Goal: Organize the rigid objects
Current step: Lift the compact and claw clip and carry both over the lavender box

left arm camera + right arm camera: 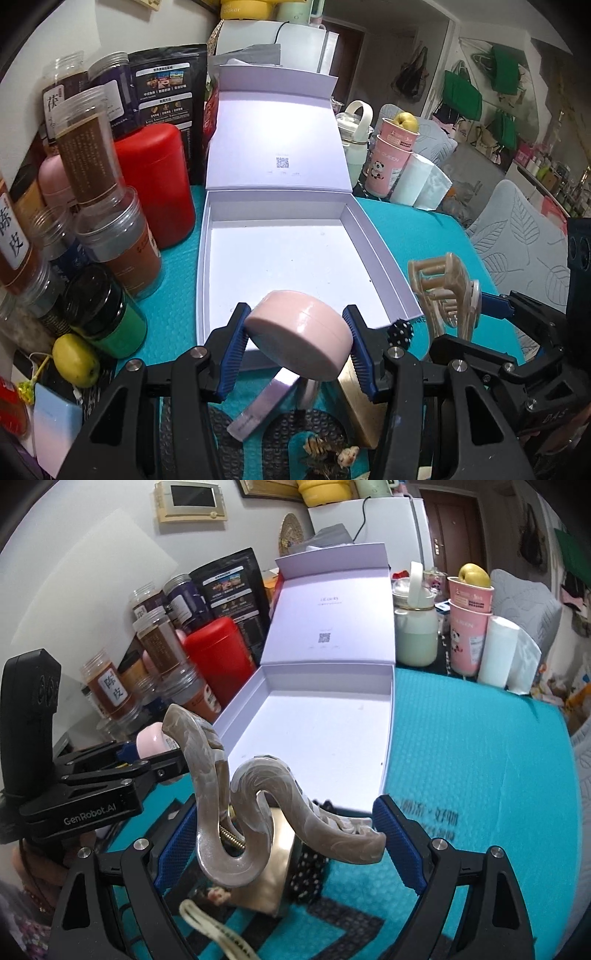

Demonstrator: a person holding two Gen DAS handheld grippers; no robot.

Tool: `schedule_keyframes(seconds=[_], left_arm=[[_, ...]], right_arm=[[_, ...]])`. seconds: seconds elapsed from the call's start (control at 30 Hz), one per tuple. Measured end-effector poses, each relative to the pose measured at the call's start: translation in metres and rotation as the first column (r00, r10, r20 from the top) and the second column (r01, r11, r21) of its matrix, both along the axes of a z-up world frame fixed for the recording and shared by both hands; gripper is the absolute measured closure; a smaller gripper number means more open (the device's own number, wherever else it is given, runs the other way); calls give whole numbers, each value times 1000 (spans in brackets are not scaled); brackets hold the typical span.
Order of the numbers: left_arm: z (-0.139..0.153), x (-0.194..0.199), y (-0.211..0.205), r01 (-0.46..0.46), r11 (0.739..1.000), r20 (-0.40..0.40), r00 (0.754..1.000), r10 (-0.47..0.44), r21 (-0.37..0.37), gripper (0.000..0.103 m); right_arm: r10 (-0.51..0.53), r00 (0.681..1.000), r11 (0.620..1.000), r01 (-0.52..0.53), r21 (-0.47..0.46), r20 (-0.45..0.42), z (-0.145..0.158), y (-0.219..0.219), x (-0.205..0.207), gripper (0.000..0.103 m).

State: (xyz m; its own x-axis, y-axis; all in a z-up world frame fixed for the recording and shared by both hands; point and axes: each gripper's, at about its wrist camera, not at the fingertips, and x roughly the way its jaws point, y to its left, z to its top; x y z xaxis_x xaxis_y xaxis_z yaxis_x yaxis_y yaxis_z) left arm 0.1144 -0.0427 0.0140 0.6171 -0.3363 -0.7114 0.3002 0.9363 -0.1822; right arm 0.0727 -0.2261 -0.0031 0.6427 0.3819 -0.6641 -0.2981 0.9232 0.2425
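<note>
Left gripper (297, 341) clamps the pink case (299, 334), right gripper (286, 840) grips the hair claw (236, 805), both poised to load the open white box (295, 258)

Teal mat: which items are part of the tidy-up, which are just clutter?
In play:
- white box, open, nothing inside
- pink round case, in left gripper
- beige hair claw, in right gripper

Clutter:
- red canister
- jars
- pink cups
- black pouch
</note>
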Motion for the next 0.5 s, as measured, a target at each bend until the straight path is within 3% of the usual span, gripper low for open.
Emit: schedule_keyframes(seconds=[0.5], left_arm=[[17, 42, -7, -3, 999, 49, 999, 1, 41, 52]], right_arm=[[29, 998, 999, -28, -25, 52, 18, 2, 42, 12]])
